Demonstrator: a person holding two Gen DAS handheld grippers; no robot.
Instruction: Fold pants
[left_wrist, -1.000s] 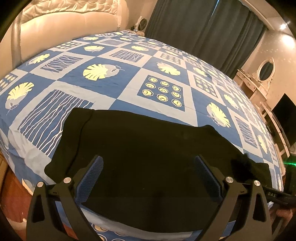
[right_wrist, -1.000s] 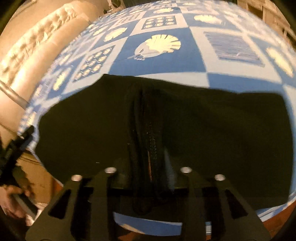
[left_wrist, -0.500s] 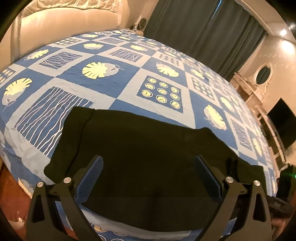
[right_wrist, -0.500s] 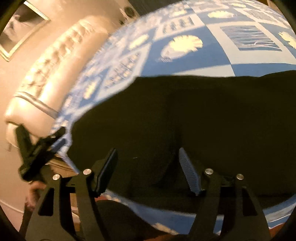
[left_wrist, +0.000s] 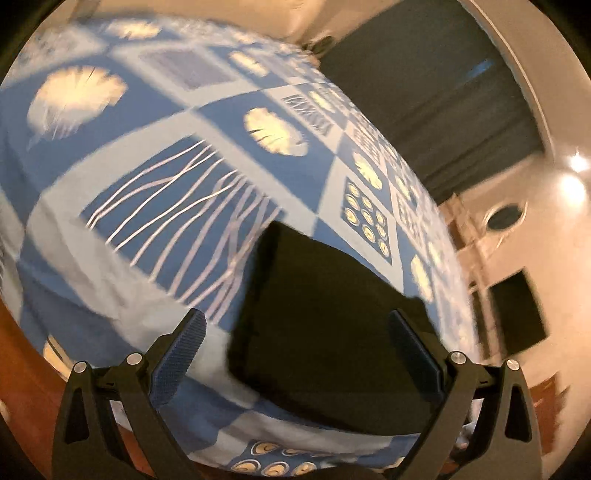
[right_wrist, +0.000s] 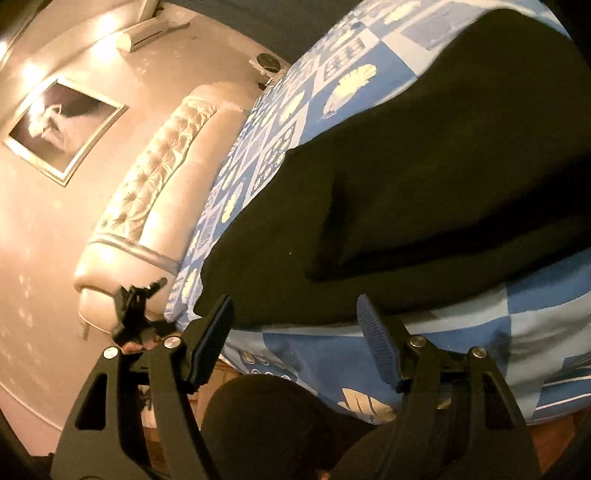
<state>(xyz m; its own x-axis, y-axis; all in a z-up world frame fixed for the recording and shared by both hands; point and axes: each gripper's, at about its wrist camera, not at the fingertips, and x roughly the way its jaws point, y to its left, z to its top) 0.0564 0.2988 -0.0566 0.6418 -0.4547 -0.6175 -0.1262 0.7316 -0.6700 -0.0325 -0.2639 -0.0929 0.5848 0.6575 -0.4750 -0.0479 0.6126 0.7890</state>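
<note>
The black pants (left_wrist: 325, 325) are laid flat on the blue patterned bedspread (left_wrist: 155, 192), near its front edge. The left gripper (left_wrist: 295, 354) is held wide apart above the pants' end, nothing gripped. The right gripper (right_wrist: 295, 332) is spread too, its jaws just opened, nothing pinched between them.

No readable text, label or number shows in either view.

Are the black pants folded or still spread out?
Folded: the black pants lie doubled on the bedspread, an upper layer's edge showing.
</note>
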